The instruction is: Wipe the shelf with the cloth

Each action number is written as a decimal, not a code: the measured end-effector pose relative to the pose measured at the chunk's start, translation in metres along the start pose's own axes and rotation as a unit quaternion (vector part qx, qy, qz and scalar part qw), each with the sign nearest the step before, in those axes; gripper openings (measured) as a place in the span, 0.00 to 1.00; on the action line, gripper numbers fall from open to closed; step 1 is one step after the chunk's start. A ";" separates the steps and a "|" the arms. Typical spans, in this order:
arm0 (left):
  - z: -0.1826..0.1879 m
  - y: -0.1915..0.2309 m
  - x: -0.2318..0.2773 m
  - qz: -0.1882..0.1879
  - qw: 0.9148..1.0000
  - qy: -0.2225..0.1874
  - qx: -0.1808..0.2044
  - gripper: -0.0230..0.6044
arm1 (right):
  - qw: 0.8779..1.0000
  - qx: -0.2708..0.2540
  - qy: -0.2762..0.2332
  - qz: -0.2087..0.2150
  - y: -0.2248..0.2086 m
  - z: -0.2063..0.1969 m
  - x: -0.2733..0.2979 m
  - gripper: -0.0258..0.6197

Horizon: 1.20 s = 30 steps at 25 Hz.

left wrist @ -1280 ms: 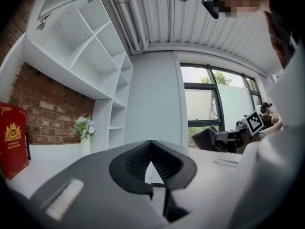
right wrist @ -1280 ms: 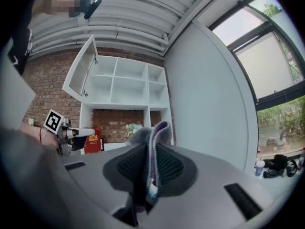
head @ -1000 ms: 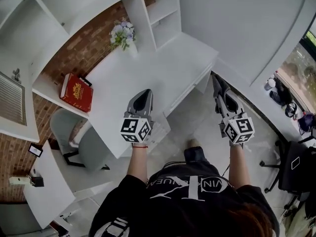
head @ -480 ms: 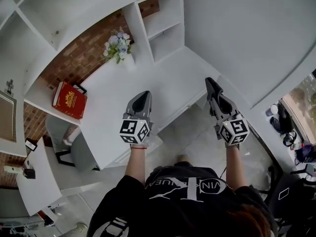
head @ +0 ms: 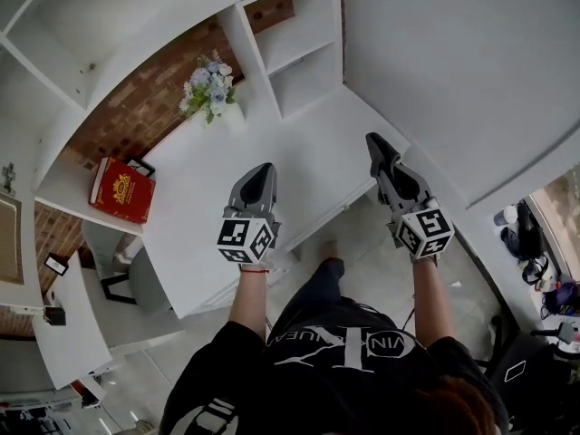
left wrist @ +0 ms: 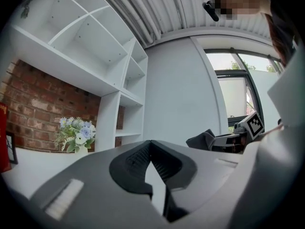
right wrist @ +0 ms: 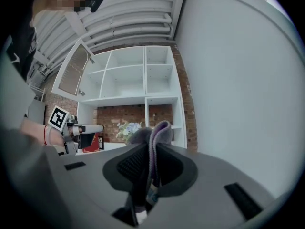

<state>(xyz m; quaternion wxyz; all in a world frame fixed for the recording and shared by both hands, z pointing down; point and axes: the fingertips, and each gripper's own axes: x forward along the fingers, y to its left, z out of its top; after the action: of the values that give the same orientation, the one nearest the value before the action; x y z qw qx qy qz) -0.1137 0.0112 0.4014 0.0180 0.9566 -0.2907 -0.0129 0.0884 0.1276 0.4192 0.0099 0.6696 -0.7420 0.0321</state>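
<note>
A grey cloth (right wrist: 161, 129) is pinched tight between the fingers of the right gripper (right wrist: 150, 149), with its fold poking past their tips. The fingers of the left gripper (left wrist: 150, 147) are closed together on nothing. The white shelf (right wrist: 127, 98) is seen far ahead of them.

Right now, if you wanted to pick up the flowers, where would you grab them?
Probably by the white vase, not the flowers. Come in across the open desk with the empty left gripper, low under the blooms, since they spread over its top and the wall stands behind.
</note>
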 end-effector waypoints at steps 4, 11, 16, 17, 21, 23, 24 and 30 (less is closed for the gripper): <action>-0.012 0.020 0.033 0.024 1.000 0.004 -0.004 0.05 | 1.000 -0.012 0.002 0.017 -0.016 0.002 0.038 0.13; -0.019 0.053 0.089 0.064 0.998 0.005 0.007 0.05 | 0.998 -0.016 0.003 0.066 -0.042 0.016 0.113 0.13; -0.022 0.081 0.118 0.086 0.996 0.017 0.014 0.05 | 0.995 -0.011 0.004 0.099 -0.055 0.020 0.172 0.13; -0.022 0.088 0.122 0.092 0.996 0.018 0.012 0.05 | 0.994 -0.013 0.005 0.106 -0.056 0.022 0.184 0.13; -0.024 0.118 0.138 0.123 0.992 0.018 0.003 0.05 | 0.990 -0.020 0.003 0.140 -0.054 0.030 0.226 0.13; -0.024 0.128 0.146 0.131 0.991 0.017 0.002 0.05 | 0.988 -0.025 0.001 0.155 -0.052 0.034 0.244 0.13; -0.024 0.132 0.149 0.133 0.991 0.016 0.002 0.05 | 0.987 -0.027 0.000 0.161 -0.051 0.037 0.252 0.13; -0.022 0.150 0.158 0.152 0.988 0.018 -0.002 0.05 | 0.980 -0.054 -0.011 0.193 -0.044 0.053 0.291 0.13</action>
<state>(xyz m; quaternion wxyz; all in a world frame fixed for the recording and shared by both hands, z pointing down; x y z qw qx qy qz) -0.0652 -0.2008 0.4276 0.0267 0.9011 -0.4327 0.0070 0.1032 -0.1689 0.3841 0.0313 0.5123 -0.8581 -0.0145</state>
